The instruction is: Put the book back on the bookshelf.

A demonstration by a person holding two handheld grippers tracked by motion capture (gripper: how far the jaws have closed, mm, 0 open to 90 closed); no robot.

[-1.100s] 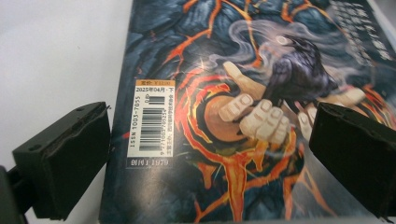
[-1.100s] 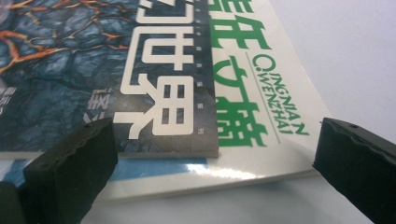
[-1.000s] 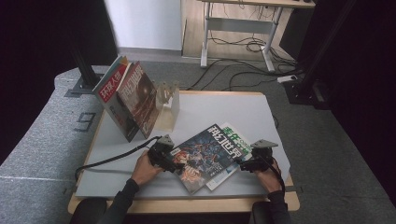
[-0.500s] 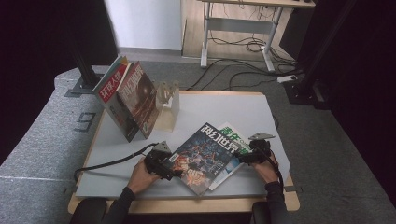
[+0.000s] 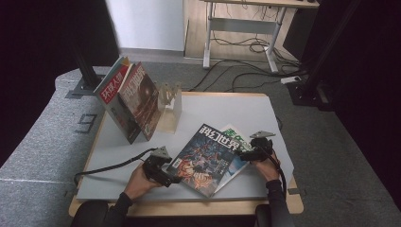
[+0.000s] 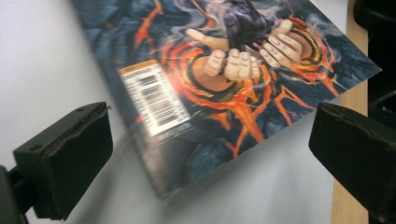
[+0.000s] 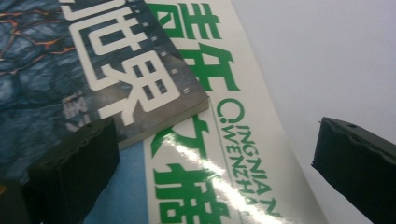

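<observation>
The dark magazine lies flat near the front edge of the table, on top of a white-and-green magazine whose right margin sticks out from under it. Its long axis runs on a diagonal, from the near corner by the person up and away toward the far right, with the title end pointing away and right. The left gripper sits just beside the magazine's lower left edge, jaws wide and empty, the barcode corner lying between and ahead of them. The right gripper is at the opposite top right corner, jaws also spread wide over both covers; its left jaw seems to rest on the dark cover, though the close view leaves that uncertain. Both grippers are about equally near.
</observation>
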